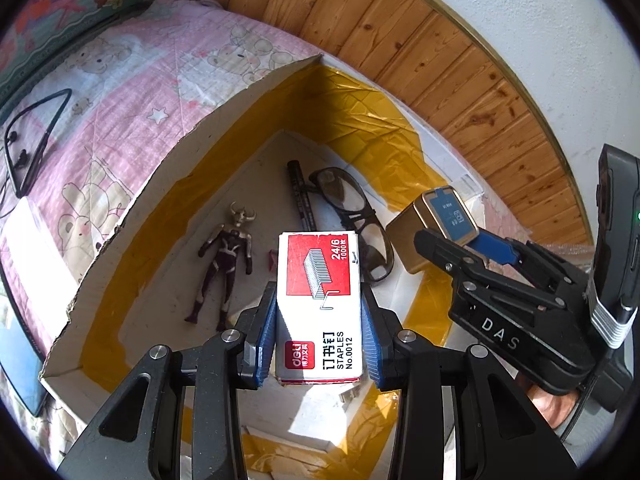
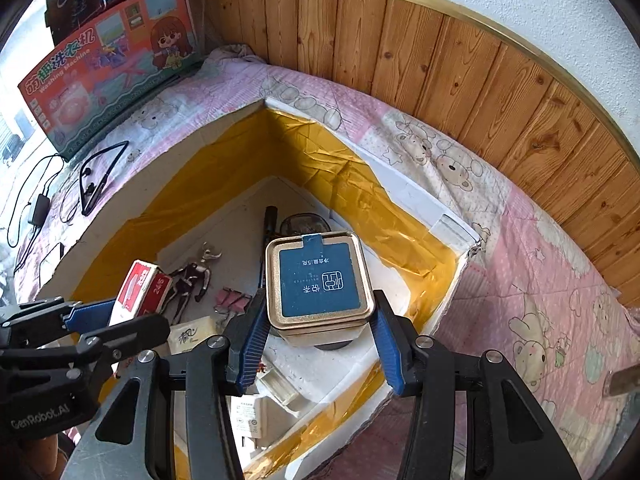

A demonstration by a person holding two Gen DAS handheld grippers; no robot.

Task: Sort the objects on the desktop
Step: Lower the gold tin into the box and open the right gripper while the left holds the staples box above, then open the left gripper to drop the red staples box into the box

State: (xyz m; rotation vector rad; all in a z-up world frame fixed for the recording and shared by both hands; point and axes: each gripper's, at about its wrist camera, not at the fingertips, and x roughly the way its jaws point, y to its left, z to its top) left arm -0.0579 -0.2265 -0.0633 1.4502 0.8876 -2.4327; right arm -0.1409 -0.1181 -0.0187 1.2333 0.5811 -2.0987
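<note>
My left gripper [image 1: 318, 320] is shut on a red-and-white staples box [image 1: 320, 280] and holds it above the open white box with yellow tape [image 1: 160, 200]. In the right wrist view, that box of staples [image 2: 140, 288] hangs at the left in the left gripper [image 2: 104, 320]. My right gripper [image 2: 319, 308] is shut on a gold square tin with a blue lid [image 2: 320, 276], also over the taped box [image 2: 200, 184]. From the left wrist view, the tin [image 1: 436, 220] and right gripper [image 1: 464, 248] are at the right, beside the staples.
On the box floor lie a toy figure [image 1: 228, 252], a dark pen [image 1: 300, 196], black glasses [image 1: 352, 208] and a pink binder clip [image 2: 232, 302]. A pink bear quilt [image 2: 540, 280] surrounds the box. Neckband earphones [image 2: 100, 176] and a toy carton [image 2: 108, 60] sit at the left.
</note>
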